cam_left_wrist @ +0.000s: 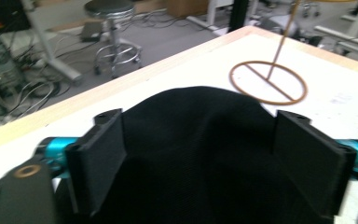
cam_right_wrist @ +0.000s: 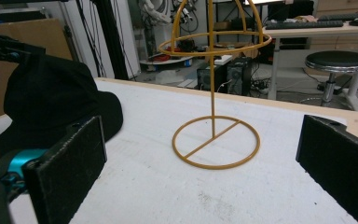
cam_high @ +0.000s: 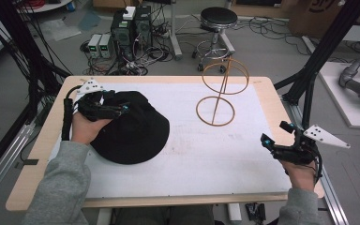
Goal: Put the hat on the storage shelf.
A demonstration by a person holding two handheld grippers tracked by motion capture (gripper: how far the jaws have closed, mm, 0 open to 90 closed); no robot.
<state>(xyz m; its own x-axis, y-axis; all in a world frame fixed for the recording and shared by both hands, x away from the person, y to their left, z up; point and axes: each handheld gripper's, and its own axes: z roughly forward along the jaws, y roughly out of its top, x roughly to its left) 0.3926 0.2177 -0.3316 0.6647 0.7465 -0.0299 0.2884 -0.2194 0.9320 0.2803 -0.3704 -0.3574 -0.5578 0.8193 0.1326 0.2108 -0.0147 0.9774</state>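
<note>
Cluttered lab floor with computer towers, cables and a round stool (cam_high: 218, 18) lies beyond the desk (cam_high: 262, 84), whose white top carries two things. High view: the black hat (cam_high: 133, 129) rests on the left half of the desk, and the left gripper (cam_high: 115, 110) sits over its rear left part, held by the left hand (cam_high: 86, 127); the yellow wire hat stand (cam_high: 222, 89) stands upright toward the far right, well apart from the hat, with bare white surface between them. The right gripper (cam_high: 274, 140) hovers near the right edge of the desk, holding nothing. Judged from this, the work of getting the hat onto the stand is at its start: the hat is being reached for but is not lifted, and carrying it across and seating it over the upper ring are left. Left gripper view: the jaws stand wide, one on each side of the crown of the hat (cam_left_wrist: 200, 154), not closed on it; the base ring of the stand (cam_left_wrist: 268, 84) lies ahead to the right, and the far edge of the desk runs close behind the hat. Right gripper view: the jaws are wide and empty, framing the stand (cam_right_wrist: 213, 98), with the hat (cam_right_wrist: 51, 102) off to the left. Open room lies across the middle of the desk; the thin stand looks easy to tip.
</note>
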